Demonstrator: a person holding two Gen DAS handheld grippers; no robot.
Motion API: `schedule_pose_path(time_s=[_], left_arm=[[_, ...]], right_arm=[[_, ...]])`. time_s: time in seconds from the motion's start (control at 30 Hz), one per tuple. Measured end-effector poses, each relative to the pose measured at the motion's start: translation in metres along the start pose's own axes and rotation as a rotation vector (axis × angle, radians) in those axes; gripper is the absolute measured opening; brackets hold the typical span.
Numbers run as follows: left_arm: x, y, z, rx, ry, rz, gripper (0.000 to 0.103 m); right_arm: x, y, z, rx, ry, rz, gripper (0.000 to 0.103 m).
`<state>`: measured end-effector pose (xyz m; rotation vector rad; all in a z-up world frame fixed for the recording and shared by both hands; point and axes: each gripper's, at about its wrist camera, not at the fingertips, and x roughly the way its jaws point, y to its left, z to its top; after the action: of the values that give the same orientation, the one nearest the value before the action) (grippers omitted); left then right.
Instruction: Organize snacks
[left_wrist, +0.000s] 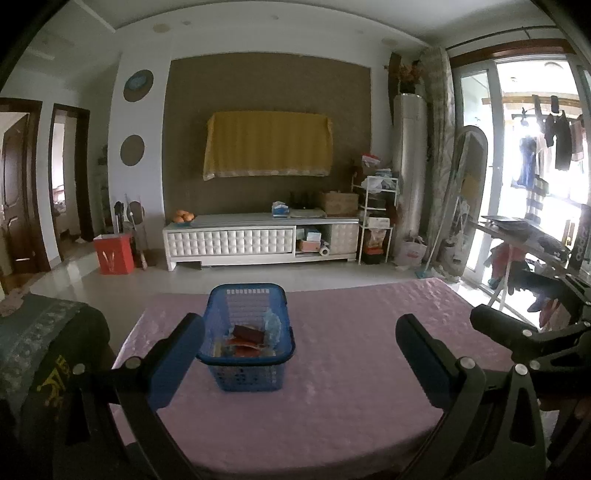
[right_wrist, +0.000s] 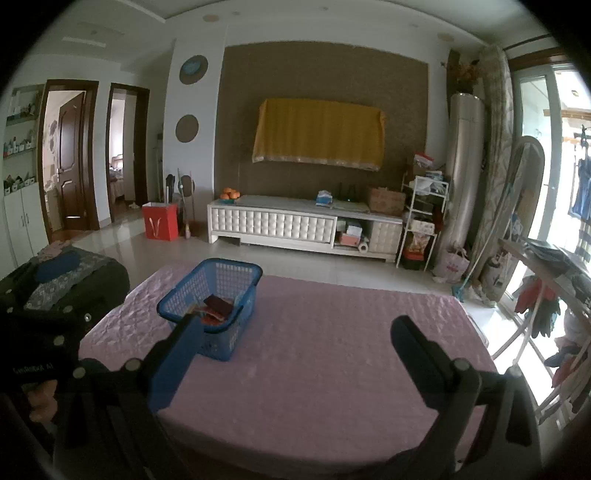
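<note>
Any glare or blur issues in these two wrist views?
Left wrist: window at right blown out, heavy barrel distortion, basket sharp enough. Right wrist: same window glare at the right edge, dark vignette in the corners, basket contents soft and hard to identify.

This is a lived-in home living room. Against the far brown wall panel stands a low white tufted TV cabinet (right_wrist: 280, 225) with a bowl of oranges (right_wrist: 230, 194) on it, below a screen draped in yellow cloth (right_wrist: 319, 134). Dark wooden doorways (right_wrist: 127, 151) open at far left, and at right a sliding glass balcony door (left_wrist: 517, 166) shows laundry hanging (left_wrist: 554, 144).
</note>
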<state>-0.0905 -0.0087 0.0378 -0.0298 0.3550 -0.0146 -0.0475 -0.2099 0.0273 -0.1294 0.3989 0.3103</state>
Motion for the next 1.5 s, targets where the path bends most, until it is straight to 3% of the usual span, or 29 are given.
schedule_pose_path(time_s=[1.5], left_arm=[[0.0,-0.0029,-0.0048,0.016,0.026,-0.024,0.102]], right_arm=[[-0.0038,-0.0008,0.0038,0.0,0.009,0.004,0.103]])
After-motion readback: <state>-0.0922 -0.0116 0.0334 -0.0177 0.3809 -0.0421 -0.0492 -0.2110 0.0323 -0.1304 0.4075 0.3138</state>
